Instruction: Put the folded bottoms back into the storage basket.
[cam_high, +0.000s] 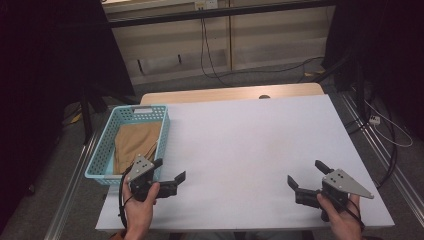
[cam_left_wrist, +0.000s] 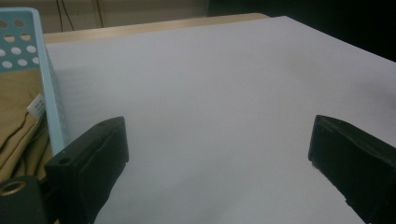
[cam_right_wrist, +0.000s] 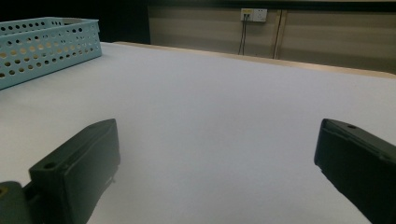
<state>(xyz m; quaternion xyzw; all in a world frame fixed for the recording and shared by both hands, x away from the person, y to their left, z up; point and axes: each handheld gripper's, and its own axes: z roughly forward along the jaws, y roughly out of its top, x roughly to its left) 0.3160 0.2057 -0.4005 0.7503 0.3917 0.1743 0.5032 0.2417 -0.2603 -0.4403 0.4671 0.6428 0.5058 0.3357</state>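
White desk (cam_high: 250, 145) is lying bare while the left claw (cam_high: 170, 172), jaws apart, is hovering just right of the basket (cam_high: 102, 155) holding tan cloth (cam_high: 135, 142), the right claw (cam_high: 306, 176) waiting apart at lower right.

Your left gripper (cam_high: 169, 170) sits at about seven o'clock on the table (cam_high: 250, 145), right at the near corner of the basket (cam_high: 102, 159). That basket lies along the table's left edge, around nine o'clock, and the folded cloth (cam_high: 135, 142) lies inside it. In the left gripper view the basket wall (cam_left_wrist: 49, 102) runs just beside your left-hand jaw, cloth (cam_left_wrist: 16, 112) behind it. Your right gripper (cam_high: 307, 175) is over at five o'clock, near the front edge, well apart from the left one. From the right gripper view the basket (cam_right_wrist: 46, 46) lies off at ten o'clock, across bare tabletop (cam_right_wrist: 210, 116). Behind the table, at twelve, cables (cam_high: 207, 55) hang down to the floor.
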